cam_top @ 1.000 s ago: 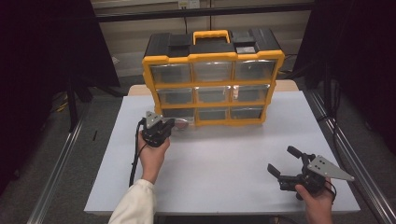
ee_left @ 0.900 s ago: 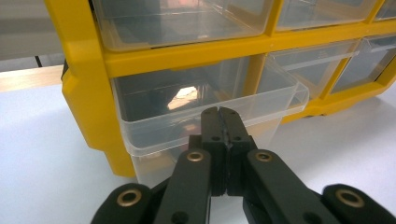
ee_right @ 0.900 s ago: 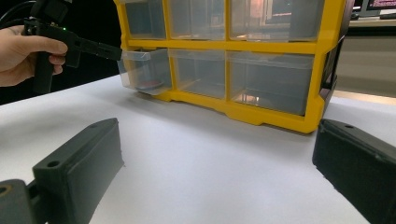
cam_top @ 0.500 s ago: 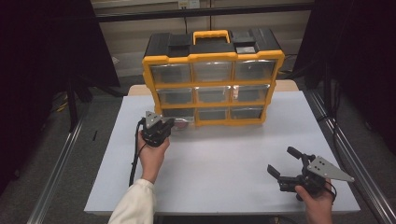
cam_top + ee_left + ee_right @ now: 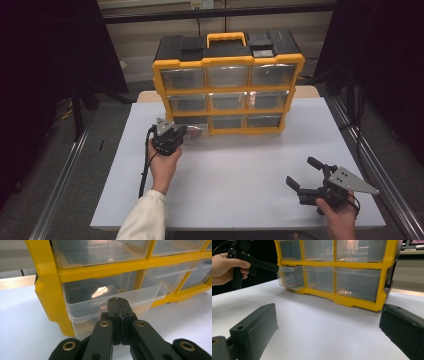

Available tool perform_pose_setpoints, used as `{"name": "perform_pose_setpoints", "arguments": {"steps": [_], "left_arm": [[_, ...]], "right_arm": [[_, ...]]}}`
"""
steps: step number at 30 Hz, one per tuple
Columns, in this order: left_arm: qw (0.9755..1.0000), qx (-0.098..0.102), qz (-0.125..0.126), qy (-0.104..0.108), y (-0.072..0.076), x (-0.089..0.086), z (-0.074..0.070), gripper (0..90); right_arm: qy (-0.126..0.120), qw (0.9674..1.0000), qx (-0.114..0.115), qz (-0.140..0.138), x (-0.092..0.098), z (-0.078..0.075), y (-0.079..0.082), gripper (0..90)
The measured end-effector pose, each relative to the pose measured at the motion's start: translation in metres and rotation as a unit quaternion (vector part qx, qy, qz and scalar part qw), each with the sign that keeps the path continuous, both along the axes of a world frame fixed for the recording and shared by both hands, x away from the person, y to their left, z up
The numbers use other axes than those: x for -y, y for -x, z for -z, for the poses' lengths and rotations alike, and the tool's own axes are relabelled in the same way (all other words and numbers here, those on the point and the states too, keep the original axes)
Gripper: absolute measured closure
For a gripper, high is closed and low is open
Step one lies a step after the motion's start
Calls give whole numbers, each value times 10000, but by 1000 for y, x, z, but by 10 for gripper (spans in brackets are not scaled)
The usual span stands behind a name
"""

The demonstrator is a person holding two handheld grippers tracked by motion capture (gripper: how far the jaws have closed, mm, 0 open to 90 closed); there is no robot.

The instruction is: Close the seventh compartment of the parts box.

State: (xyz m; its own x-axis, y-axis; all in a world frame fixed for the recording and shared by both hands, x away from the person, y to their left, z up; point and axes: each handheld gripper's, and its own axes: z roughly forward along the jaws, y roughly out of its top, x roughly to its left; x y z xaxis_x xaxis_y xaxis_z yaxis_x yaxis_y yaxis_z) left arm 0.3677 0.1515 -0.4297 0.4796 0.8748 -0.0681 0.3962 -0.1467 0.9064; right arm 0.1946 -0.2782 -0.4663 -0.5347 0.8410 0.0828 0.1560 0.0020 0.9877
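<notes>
- A yellow-framed organizer cabinet (image 5: pixel 227 95) with clear plastic drawers in three rows of three, a black top and a yellow carry handle (image 5: pixel 226 38), is seen standing upright at the far side of a white table (image 5: pixel 240 175).
- The bottom-left drawer (image 5: pixel 110 298) — the one being handled — is seen pulled part of the way out of its slot, while the other drawers sit flush in the frame.
- In the left gripper view, the left gripper (image 5: pixel 117 301) is seen with its two black jaws pressed together, tips lying at the front lip of the pulled-out drawer; whether the rim is pinched between them or merely touched cannot be told.
- In the right gripper view, the same gripper (image 5: pixel 275 268) is seen reaching level from the left hand (image 5: pixel 225 268), its tips at the drawer's upper front edge.
- In the high view, the left hand (image 5: pixel 164 160) is seen just in front of the cabinet's lower left corner, a white sleeve (image 5: pixel 142 220) behind it and a black cable trailing toward the table's near edge.
- Something small and reddish (image 5: pixel 292 285) is seen on the floor of the open drawer; it cannot be identified.
- The right gripper (image 5: pixel 305 175) is seen held low over the table's near right part — well apart from the cabinet — with its jaws spread wide and nothing between them.
- In its own view, the right gripper's two pads (image 5: pixel 254 327) are seen far apart, with bare table between them and the cabinet beyond.
</notes>
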Motion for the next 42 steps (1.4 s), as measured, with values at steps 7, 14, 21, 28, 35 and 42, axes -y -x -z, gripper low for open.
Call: {"name": "perform_pose_setpoints", "arguments": {"steps": [7, 14, 21, 28, 35, 42], "left_arm": [[10000, 18, -33, -10, -2, 2, -1, 898], [10000, 33, -30, -41, -4, 2, -1, 897], [10000, 35, -66, -42, -5, 4, -1, 896], [10000, 28, -53, -44, -6, 4, -1, 896], [9999, 15, -95, -84, -5, 5, -1, 893], [9999, 22, -80, -78, -7, 7, -2, 896]], "right_arm": [[21, 10000, 4, -7, 1, 0, 0, 12], [0, 10000, 1, -9, 0, 0, 0, 12], [-3, 10000, -12, -13, 0, 0, 0, 12], [24, 10000, -10, -17, 0, 0, 0, 12], [49, 10000, 8, -68, -3, 0, -4, 12], [-9, 10000, 6, -16, -1, 0, -3, 11]]}}
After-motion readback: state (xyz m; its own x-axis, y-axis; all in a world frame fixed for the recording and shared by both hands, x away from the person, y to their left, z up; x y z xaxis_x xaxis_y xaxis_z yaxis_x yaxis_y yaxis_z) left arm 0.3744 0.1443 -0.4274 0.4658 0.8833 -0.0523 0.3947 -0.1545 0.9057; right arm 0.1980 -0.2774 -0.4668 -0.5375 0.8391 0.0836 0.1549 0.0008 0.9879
